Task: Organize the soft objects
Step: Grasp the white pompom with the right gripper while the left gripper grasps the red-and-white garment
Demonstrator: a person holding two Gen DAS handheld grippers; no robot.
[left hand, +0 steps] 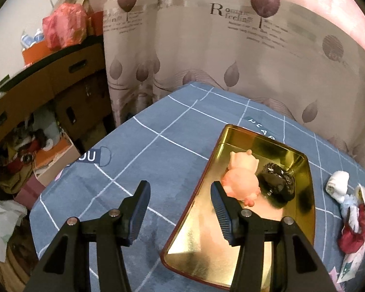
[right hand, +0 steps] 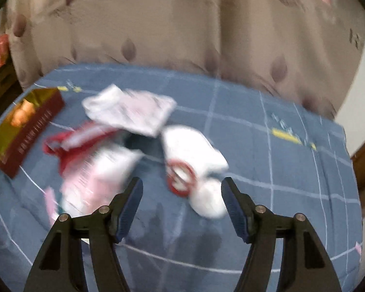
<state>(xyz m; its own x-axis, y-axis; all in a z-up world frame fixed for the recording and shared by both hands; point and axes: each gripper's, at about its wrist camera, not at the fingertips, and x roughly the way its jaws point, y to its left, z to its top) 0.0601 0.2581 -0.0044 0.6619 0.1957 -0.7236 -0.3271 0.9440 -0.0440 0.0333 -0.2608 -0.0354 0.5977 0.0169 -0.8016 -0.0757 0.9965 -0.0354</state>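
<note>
Holding both claws open and empty, I see the left gripper (left hand: 180, 189) beside the pig toy (left hand: 241, 177), the right gripper (right hand: 182, 187) above white socks (right hand: 194, 150).

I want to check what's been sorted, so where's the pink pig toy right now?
In the left wrist view, the pink pig toy lies inside the gold tin tray, right of centre, beside a black ring-shaped item.

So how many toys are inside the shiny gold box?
2. The pink pig lies near the middle of the gold box, and a black round thing sits right beside it, toward the box's far side.
</note>
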